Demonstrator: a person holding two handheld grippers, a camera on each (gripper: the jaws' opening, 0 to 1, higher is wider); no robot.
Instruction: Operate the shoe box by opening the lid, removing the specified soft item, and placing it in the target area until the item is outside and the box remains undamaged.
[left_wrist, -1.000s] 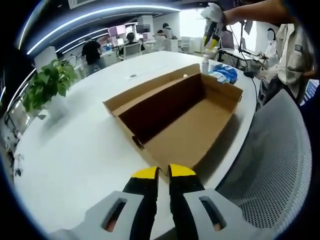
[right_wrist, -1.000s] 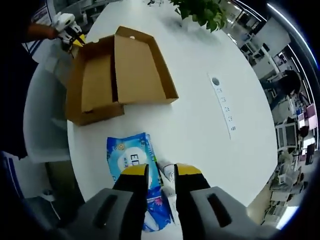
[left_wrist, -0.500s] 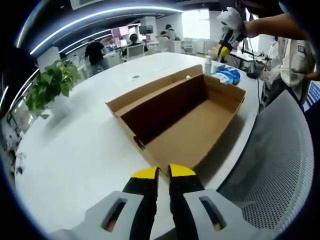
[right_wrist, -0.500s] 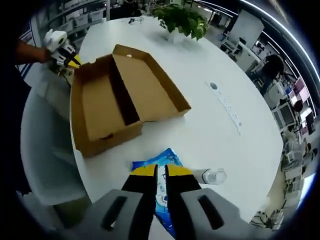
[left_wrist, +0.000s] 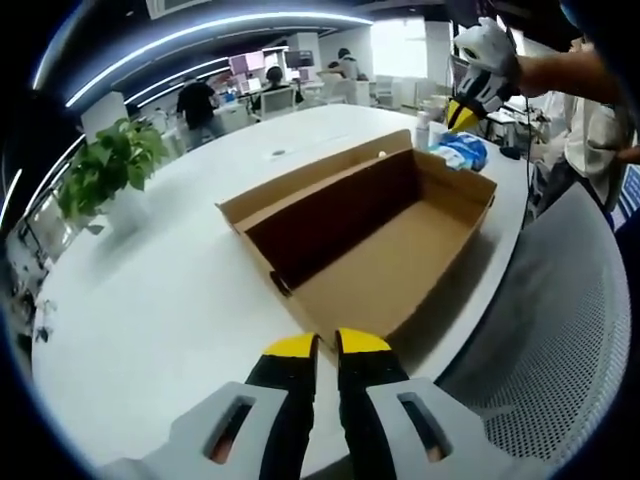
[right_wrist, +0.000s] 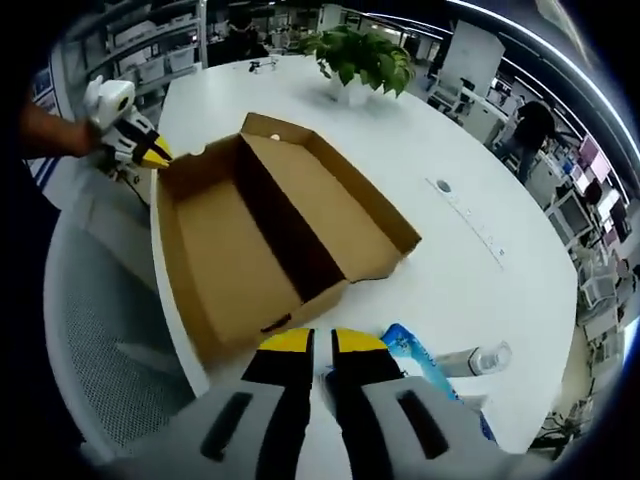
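**Q:** Two grippers, one box. What is it made of, and where does it sit?

**A:** In the left gripper view, a potted green plant (left_wrist: 105, 170) stands far to the left of the fingers, on a smooth white table (left_wrist: 150, 300). Straight ahead of the left gripper (left_wrist: 327, 347) lies the shoe box (left_wrist: 375, 255): plain brown cardboard, long and rectangular, with matte walls. Its lid (left_wrist: 300, 182) is folded back flat on the far left side of the tray, still joined along the long edge.

**Q:** Anything inside?

**A:** The tray's floor is bare cardboard, shadowed along the hinge wall. The soft item, a crinkly blue and white soft pack (left_wrist: 460, 150), lies on the table just past the box's far end, beside a small clear bottle (left_wrist: 422, 128). The right gripper (left_wrist: 462, 112) hangs above that pack.

**Q:** And the fingers?

**A:** The left gripper's yellow-tipped black fingers (left_wrist: 290, 348) are pressed together, holding nothing. To their right curves a grey mesh chair back (left_wrist: 545, 350).

**Q:** The other view?

**A:** In the right gripper view, the left gripper (right_wrist: 150, 155) sits at the box's far left corner. The box lies just ahead of the right gripper's fingers (right_wrist: 285, 342), which are also clenched on nothing. The pack and the bottle, lying on its side, rest just right of them.
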